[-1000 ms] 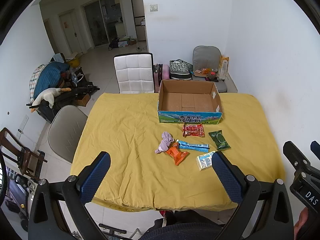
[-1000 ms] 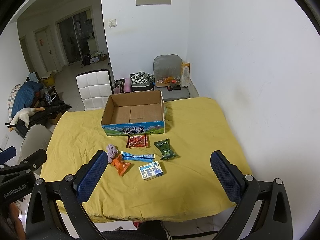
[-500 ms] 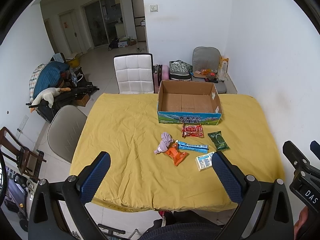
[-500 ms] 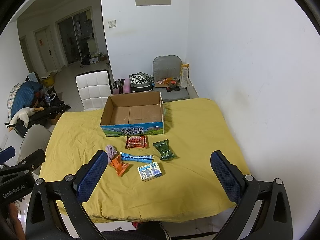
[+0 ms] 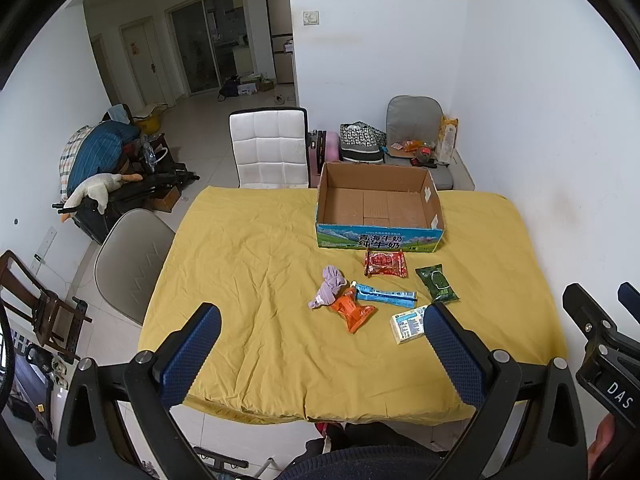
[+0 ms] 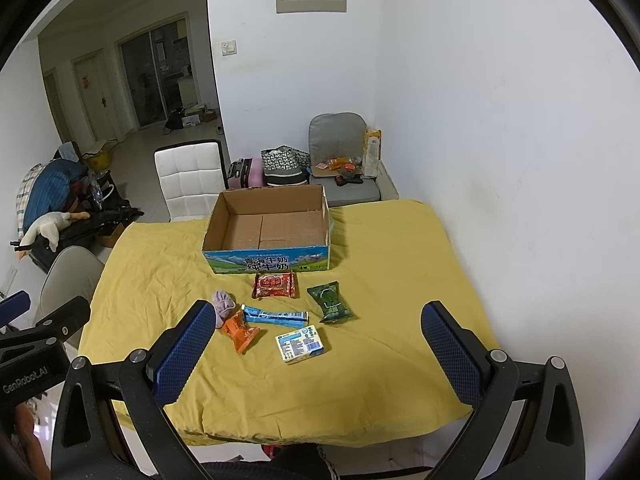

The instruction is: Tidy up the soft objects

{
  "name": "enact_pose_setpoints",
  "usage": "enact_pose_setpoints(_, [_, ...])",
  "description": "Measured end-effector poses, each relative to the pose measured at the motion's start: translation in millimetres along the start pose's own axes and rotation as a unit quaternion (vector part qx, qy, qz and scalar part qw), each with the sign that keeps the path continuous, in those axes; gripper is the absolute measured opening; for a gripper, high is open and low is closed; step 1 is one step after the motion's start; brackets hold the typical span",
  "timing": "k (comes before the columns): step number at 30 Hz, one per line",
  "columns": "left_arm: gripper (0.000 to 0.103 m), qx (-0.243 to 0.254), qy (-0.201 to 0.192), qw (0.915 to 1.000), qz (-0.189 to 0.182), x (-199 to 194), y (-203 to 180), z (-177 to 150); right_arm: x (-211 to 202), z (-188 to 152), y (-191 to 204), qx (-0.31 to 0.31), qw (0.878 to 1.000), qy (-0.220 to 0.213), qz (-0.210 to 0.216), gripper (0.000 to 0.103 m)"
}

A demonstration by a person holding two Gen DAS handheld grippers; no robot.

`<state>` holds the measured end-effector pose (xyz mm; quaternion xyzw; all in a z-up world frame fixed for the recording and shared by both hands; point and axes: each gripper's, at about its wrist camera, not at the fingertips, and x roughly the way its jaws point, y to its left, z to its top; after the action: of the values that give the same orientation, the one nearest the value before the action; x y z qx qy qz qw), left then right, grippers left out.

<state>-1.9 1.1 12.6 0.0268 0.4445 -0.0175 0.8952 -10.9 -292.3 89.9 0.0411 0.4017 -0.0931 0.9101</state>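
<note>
Both tools are hovering over the near edge of the yellow worktop point(image 5: 248, 264), the left tool point(image 5: 320, 354) and right tool point(image 6: 316, 354) spread wide, gripping nothing. The soft packets are lying clustered just before the cardboard box point(image 6: 268, 258): lilac cloth point(image 5: 330, 286), orange pouch point(image 5: 354, 312), white pack point(image 6: 300, 344).

We are in a lived-in home, in its dining area: a worktop under a yellow cloth point(image 5: 256, 280) has a white padded dining chair point(image 5: 270, 148) at its far side, a plush goose point(image 5: 94, 192) lies on piled belongings at left, and glass sliding doors point(image 5: 212, 44) close a tiled hallway.
</note>
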Motion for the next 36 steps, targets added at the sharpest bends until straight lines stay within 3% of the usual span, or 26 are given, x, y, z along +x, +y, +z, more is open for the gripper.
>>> enact_pose_setpoints(17, [0.103,-0.001,0.004,1.0,-0.002,0,1,-3,4,-1,3,-0.002,1.0,0.001,0.001,0.103])
enact_pose_setpoints(24, [0.103,-0.009,0.028,0.9996,-0.003,22,0,-1,24,-1,5,0.001,1.0,0.019,0.002,0.103])
enact_pose_setpoints(31, [0.103,-0.039,0.078,0.9962,0.008,97,8,15,96,7,-6,0.018,0.997,0.071,-0.002,0.103])
enact_pose_setpoints(36, [0.103,-0.062,0.16,0.9851,0.006,182,12,20,185,7,-16,0.028,0.991,0.129,-0.009,0.103])
